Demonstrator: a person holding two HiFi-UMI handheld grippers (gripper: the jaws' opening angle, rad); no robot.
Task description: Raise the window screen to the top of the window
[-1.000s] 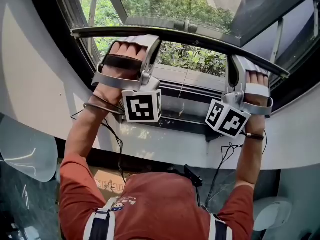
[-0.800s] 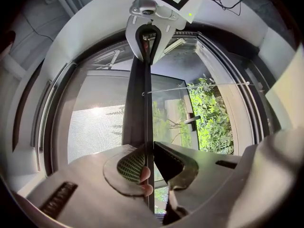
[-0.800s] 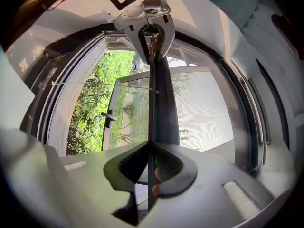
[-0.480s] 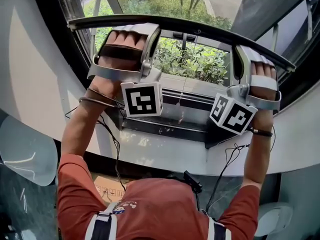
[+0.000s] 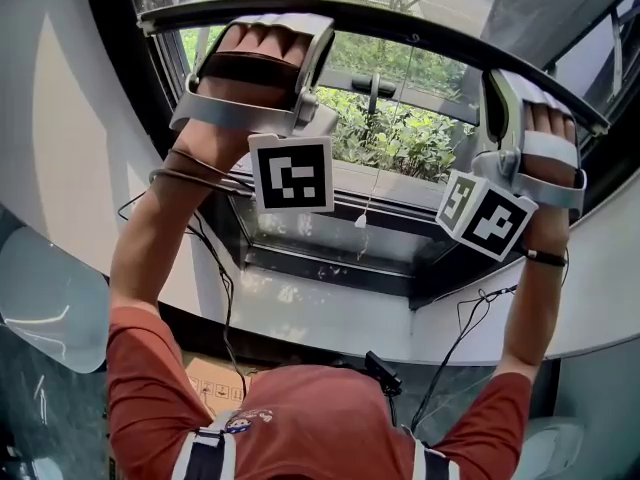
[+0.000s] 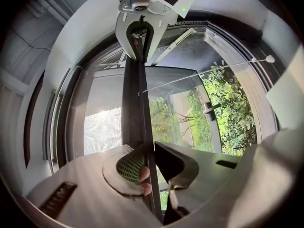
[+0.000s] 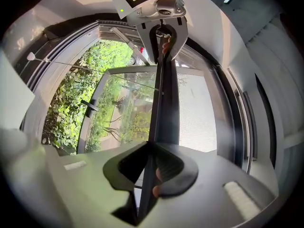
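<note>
left gripper (image 5: 290, 28) and right gripper (image 5: 505, 80) both up at dark screen bar (image 5: 400, 23), well apart, one toward each end. bar runs across upper part of window frame (image 5: 130, 58) in head view. left gripper view: bar (image 6: 133, 94) sits between fingers (image 6: 124, 167), pinched; jaws just eased open slightly. right gripper view: same, bar (image 7: 164, 103) pinched, jaws just eased slightly. grey mesh (image 6: 102, 127) on far side of bar. cord knob (image 5: 360, 221) hangs below, over sill.

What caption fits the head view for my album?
Left hand-held gripper and right hand-held gripper hold the screen bar, jaws just opening slightly.
</note>
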